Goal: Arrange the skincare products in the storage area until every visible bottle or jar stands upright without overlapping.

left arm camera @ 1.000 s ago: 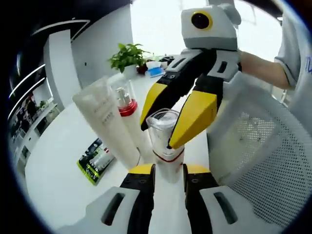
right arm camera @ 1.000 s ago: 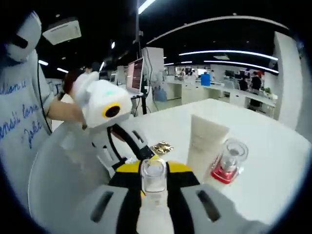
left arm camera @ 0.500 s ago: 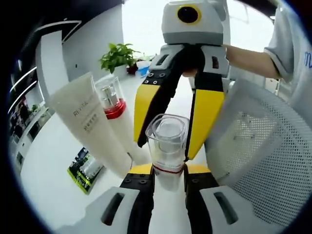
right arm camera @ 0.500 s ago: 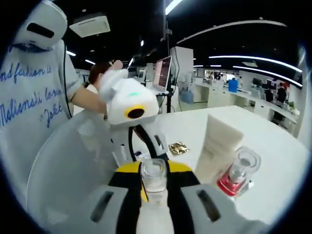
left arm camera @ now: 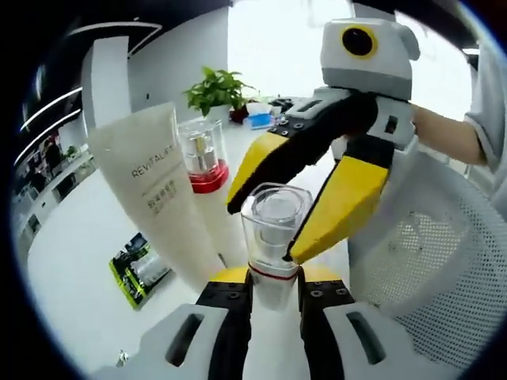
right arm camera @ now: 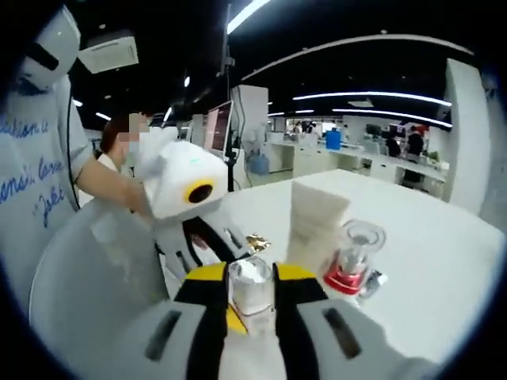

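Note:
A white bottle with a red ring and a clear cap point(left arm camera: 274, 226) stands between my left gripper's point(left arm camera: 275, 279) jaws, which are shut on its body. My right gripper point(left arm camera: 264, 232) reaches in from the upper right of the left gripper view, its yellow jaws closed against the clear cap. In the right gripper view the same cap point(right arm camera: 250, 286) sits between my right gripper's point(right arm camera: 251, 279) jaws, with the left gripper point(right arm camera: 207, 241) behind it. A white tube point(left arm camera: 158, 190) and a red-banded bottle point(left arm camera: 202, 150) stand upright close together on the table beyond.
A white mesh basket point(left arm camera: 432, 253) curves along the right side and appears again as the basket point(right arm camera: 83, 261). A green leaflet point(left arm camera: 139, 265) lies on the white table, a gold foil packet point(right arm camera: 257, 241) farther off. A potted plant point(left arm camera: 218, 91) stands at the back. A person's arm point(left arm camera: 447, 134) holds my right gripper.
Both views have shifted with the hands. The right gripper has tilted over to the right side of the left view, while both grippers keep their hold on the bottle.

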Demonstrator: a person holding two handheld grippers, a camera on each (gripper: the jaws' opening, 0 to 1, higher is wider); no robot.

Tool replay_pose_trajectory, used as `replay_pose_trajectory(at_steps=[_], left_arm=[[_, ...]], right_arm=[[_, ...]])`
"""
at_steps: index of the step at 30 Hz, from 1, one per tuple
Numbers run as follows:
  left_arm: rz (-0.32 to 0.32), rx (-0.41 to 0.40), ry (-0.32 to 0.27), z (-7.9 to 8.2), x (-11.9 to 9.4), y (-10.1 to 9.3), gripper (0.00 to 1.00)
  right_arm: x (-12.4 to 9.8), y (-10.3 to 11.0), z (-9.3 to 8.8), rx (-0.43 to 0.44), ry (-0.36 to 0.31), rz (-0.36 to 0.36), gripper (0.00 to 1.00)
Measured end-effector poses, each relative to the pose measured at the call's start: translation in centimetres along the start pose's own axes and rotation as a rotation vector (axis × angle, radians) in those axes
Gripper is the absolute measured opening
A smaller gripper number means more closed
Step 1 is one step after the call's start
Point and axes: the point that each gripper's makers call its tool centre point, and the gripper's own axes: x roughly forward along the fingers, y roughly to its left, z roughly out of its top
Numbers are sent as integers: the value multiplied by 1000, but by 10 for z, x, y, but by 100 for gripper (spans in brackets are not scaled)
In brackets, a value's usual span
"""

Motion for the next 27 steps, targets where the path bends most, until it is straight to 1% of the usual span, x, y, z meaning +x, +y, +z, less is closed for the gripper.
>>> replay_pose_trajectory(at_steps=[1,4,7,14,17,18,21,24,27], left_arm=[[4,-6,-3,1,1,0,18],[3,-8,7,0,4,-3,18],[-6,-5,15,-2,9,-9,18],[2,-30,26,0,17,-10,18],[-6,-51,30,-1,18,-11,18],[-15,-49,31,-1,18,-13,18],[-7,-29,29,-1,18,-12,18],[-7,-27,31,-1,17,-11,18],[3,-27,38,-3,14,-9,18]], right_arm=[[-2,0,1,13,-8,-22,23],[-8,-2,3,11,-26,-72,25],[-9,-3,-1,10,-1,-76,25],[-12,-9,-8,23,5,-97,22],[-13,-11,-10,33,3,-95,21],[-14,-12,-11,36,2,-90,21],[-16,-13,-11,41,-13,-78,21],[-16,-13,-11,49,-26,-66,21],[-15,-14,-12,41,-26,-62,21]])
